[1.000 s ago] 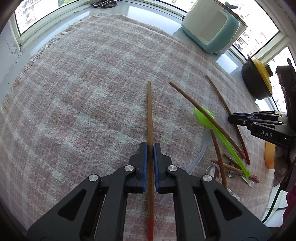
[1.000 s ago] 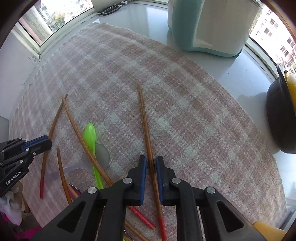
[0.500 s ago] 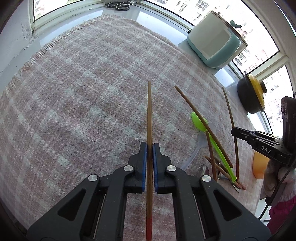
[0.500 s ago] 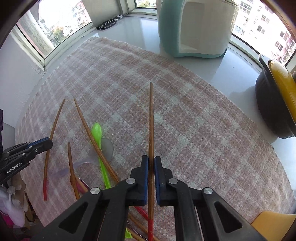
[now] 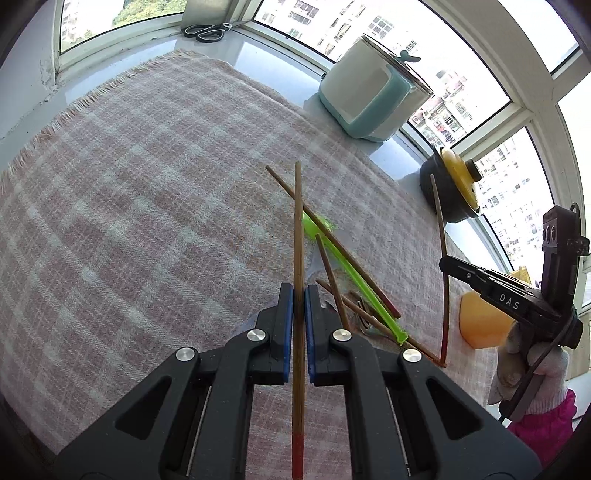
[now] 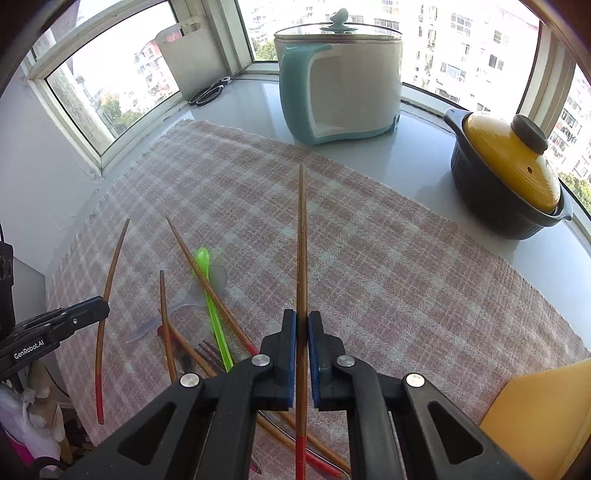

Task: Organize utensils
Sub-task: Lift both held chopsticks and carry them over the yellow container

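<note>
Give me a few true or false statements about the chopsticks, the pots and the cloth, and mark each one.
1. Each gripper is shut on one chopstick. True: the left gripper holds one chopstick, the right gripper another.
2. The green spoon lies alone on the counter. False: it lies on the checked cloth among loose chopsticks.
3. The dark pot has a yellow lid. True.
4. The scissors lie on the cloth. False: they lie by the window, off it.
</note>
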